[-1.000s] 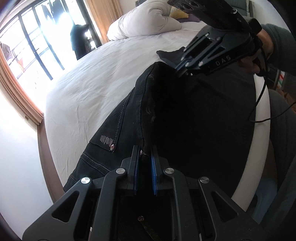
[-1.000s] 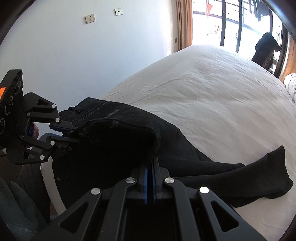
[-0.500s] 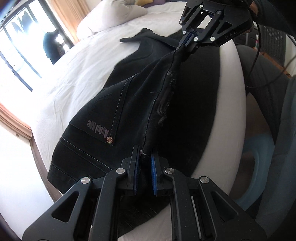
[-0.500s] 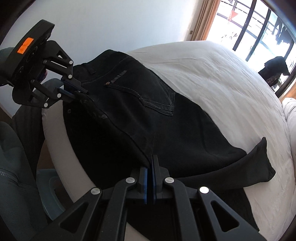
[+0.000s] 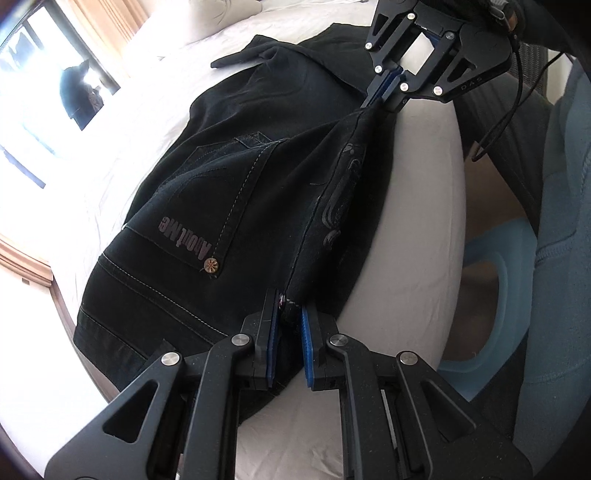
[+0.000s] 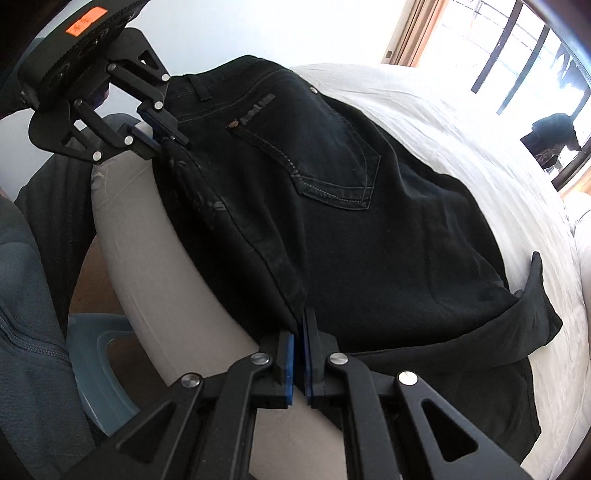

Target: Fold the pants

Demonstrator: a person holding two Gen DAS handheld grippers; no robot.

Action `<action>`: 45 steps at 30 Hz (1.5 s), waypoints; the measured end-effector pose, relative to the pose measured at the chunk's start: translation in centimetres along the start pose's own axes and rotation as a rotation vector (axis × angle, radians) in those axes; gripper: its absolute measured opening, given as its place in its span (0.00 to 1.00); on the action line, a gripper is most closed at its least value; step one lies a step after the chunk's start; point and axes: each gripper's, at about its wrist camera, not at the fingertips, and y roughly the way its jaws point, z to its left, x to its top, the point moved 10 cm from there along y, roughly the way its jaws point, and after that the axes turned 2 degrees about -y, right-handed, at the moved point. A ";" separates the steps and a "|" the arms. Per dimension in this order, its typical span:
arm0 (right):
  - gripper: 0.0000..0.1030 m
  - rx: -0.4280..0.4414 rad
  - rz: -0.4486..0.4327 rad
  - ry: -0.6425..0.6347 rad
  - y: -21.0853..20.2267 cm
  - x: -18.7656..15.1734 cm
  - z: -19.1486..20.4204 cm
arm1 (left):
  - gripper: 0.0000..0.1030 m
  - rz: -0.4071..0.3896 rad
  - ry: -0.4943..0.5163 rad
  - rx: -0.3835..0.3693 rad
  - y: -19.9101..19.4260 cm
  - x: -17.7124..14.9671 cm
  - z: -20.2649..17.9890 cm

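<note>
Jeans lie folded lengthwise on the bed; my left gripper and right gripper pinch the near edge. I'd keep it taut, lower evenly.

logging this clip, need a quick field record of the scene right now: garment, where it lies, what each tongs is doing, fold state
garment: black jeans, back pocket facing up
surface: white bed, jeans near its edge
left tongs: shut on the jeans' edge at the waistband end
right tongs: shut on the same edge, further along toward the legs
edge between tongs: pulled taut along the bed's side
fold state: halved lengthwise, one leg over the other; a leg end doubled back on top
background: pillow, window
</note>
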 end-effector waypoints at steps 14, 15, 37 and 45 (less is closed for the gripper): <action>0.05 -0.038 0.005 -0.013 2.5 -0.4 -1.0 | 0.10 -0.009 -0.027 0.028 0.6 -0.4 0.1; 0.05 -0.049 0.004 -0.022 2.4 -0.3 -1.1 | 0.10 -0.012 -0.034 0.028 0.9 -0.6 -0.2; 0.58 -0.008 -0.137 0.265 -2.0 -1.2 -5.2 | 0.14 0.035 -0.212 -0.058 -4.4 -2.7 1.7; 0.57 0.058 -0.197 0.380 -0.5 1.7 -5.5 | 0.14 -0.143 -0.365 -0.078 -3.8 5.6 4.1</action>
